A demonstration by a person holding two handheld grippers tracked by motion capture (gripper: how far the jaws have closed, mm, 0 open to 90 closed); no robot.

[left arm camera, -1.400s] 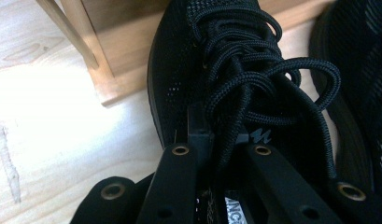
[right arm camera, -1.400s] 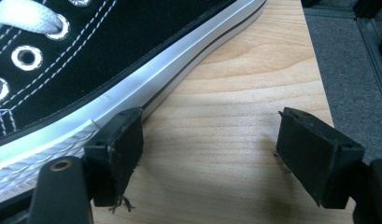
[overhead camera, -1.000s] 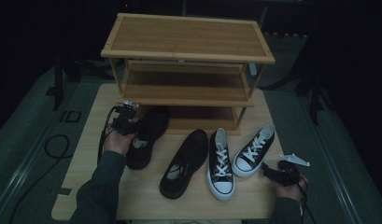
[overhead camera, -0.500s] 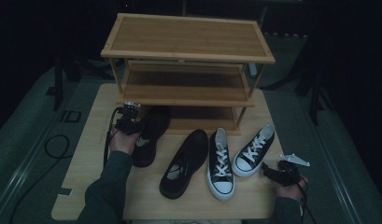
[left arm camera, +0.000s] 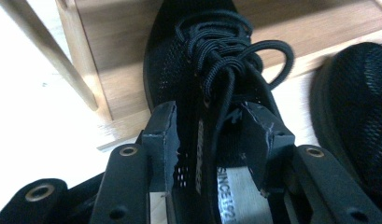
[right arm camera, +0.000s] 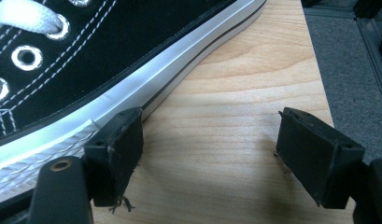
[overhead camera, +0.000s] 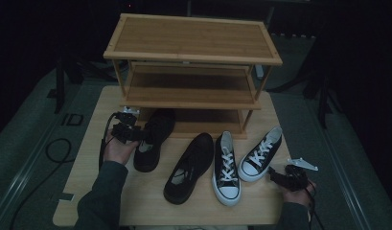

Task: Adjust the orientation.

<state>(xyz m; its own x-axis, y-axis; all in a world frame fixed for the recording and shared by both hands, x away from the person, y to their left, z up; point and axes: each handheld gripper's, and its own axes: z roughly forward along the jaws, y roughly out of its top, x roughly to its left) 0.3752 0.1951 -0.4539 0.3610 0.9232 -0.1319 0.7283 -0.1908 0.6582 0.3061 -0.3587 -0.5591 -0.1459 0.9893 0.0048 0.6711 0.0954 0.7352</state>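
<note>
Left gripper [overhead camera: 136,132] sits at about nine o'clock on the table [overhead camera: 88,191], right at the collar of the black mesh shoe [overhead camera: 153,136], and its jaws have just been opening — in the left gripper view the pads [left arm camera: 163,135] stand either side of the shoe's tongue and side wall, spread apart, the material between them but no longer squeezed. That shoe lies with its toe tucked onto the bottom shelf of the wooden shoe rack [overhead camera: 193,52], heel out on the table toward seven o'clock. Its partner, the second black shoe [overhead camera: 190,167], rests near the middle of the table at six o'clock, angled toward the rack. Next to it, touching or nearly so, the two black-and-white sneakers [overhead camera: 227,167] lie side by side toward four o'clock, white laces up. Over at five o'clock the right gripper [overhead camera: 279,176] hovers low beside the outer sneaker [right arm camera: 109,70], jaws spread wide over bare wood, one pad [right arm camera: 118,149] just beside the white rubber sole, gripping nothing.
</note>
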